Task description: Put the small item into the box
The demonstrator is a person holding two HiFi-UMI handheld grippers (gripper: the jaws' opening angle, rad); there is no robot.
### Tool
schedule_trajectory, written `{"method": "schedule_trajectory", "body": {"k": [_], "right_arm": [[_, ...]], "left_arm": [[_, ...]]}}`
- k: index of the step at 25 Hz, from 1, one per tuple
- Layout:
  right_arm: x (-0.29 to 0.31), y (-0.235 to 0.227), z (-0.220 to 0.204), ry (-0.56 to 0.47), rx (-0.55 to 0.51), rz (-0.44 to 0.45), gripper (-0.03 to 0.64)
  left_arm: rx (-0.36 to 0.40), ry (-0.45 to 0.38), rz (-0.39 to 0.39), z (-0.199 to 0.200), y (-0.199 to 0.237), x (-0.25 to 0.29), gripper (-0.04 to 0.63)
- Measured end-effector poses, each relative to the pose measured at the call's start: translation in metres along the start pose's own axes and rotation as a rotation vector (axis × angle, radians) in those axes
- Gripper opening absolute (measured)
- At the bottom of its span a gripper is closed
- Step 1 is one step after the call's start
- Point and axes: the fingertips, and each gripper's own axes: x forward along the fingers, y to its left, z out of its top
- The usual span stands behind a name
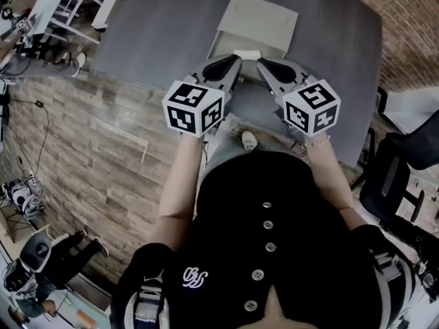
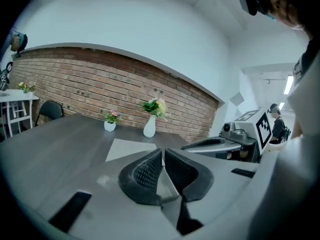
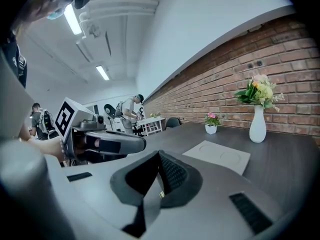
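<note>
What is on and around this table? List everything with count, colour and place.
table: one, grey, in front of the person
box: one, pale grey, on the table beyond the grippers
small item: one, white, at the box's near edge
vase: one, white, with flowers, far side of the table
pot: one, white, pink flowers, near the vase
chair: one, black, right of the table
left gripper: grey, jaws together
right gripper: grey, jaws together

Wall: red brick wall point(image 2: 100, 79) ran behind the table, white plaster above | Floor: wood-plank floor point(image 1: 89, 149) | Furniture: grey table point(image 1: 158, 33), black office chair point(image 1: 410, 153) beside it, white side table point(image 2: 10, 96) (far corner) | Decor: white vase point(image 3: 257, 125) held flowers, small flowerpot point(image 3: 211, 129) near it | Light: ceiling tube lights point(image 3: 102, 73) were lit
</note>
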Motion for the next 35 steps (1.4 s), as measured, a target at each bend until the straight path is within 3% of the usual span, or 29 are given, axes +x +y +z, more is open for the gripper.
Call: {"method": "schedule_trajectory", "body": {"k": [7, 13, 21, 30, 35], "right_arm": [[-0.004, 0.017, -0.004, 0.002, 0.005, 0.034, 0.002], [-0.008, 0.026, -0.01, -0.003, 0.003, 0.04, 0.002], [-0.006, 0.041, -0.026, 0.024, 0.019, 0.051, 0.001], [-0.002, 0.052, -0.032, 0.039, 0.019, 0.072, 0.002], [0.0, 0.056, -0.035, 0.047, 0.016, 0.087, 0.002]], "left_arm": [[0.04, -0.014, 0.119, -0.006, 0.003, -0.029, 0.016], [0.118, 0.029, 0.142, -0.016, -0.01, -0.036, 0.015], [0.093, 0.123, 0.12, -0.045, -0.012, -0.04, 0.015], [0.001, 0.142, 0.099, -0.058, -0.01, -0.039, 0.014], [-0.002, 0.144, 0.101, -0.061, -0.009, -0.038, 0.014]]}}
